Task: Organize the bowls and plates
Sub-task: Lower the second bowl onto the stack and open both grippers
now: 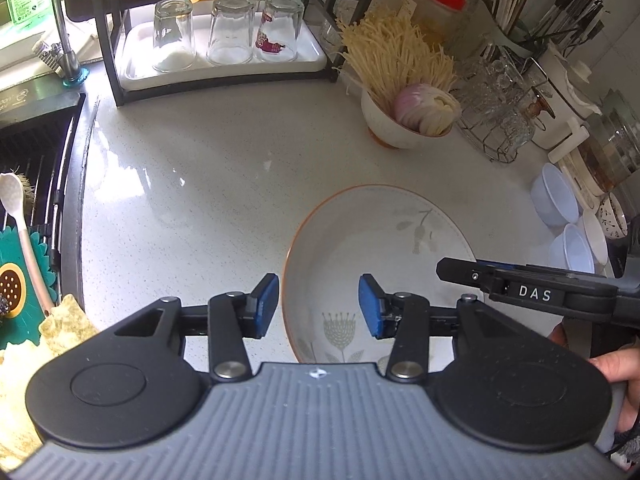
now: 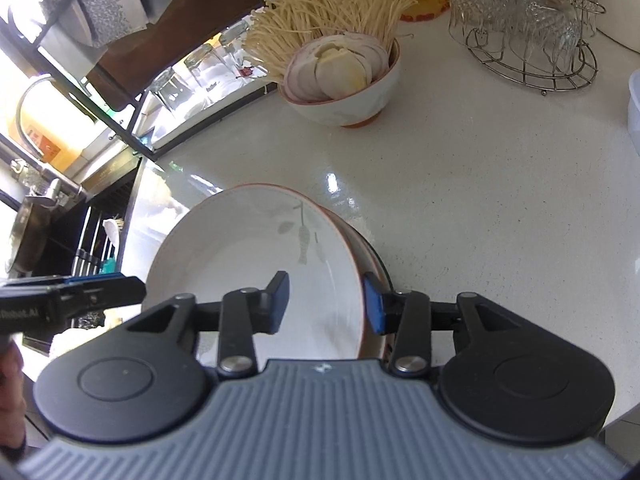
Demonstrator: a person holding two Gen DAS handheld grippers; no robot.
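Both of my tools at the plate stack, front of the counter point(image 1: 208, 168).

Left tool point(image 1: 318, 306): pads apart, straddling the near-left rim of the top plate point(image 1: 376, 248), no contact that I can see. Holding nothing.

Right tool point(image 2: 326, 302): also parted, one pad over the plate's well, the other outside the rim on the right edge of the stack point(image 2: 370, 256). Rim sits between the pads; not clamped as far as I can tell.

Stack: floral plate on top, at least one more rim showing beneath in the right wrist view. It rests flat on the counter.

Risks, my judgement:
- Glazed rim, shallow bite. If I close on the lip only, the plate could slip or tip out as it lifts.
- Pinching top plate alone may drag the one beneath and shift it.
- Two tools pulling unevenly would tilt the plate.

Room: open counter ahead and to the left, up to the sink edge point(image 1: 76, 184). Beyond the stack, a bowl of mushrooms and sliced onion point(image 1: 404, 120) and a wire rack of glasses point(image 2: 532, 32), both well apart. Small bowls point(image 1: 560, 208) crowd the right.
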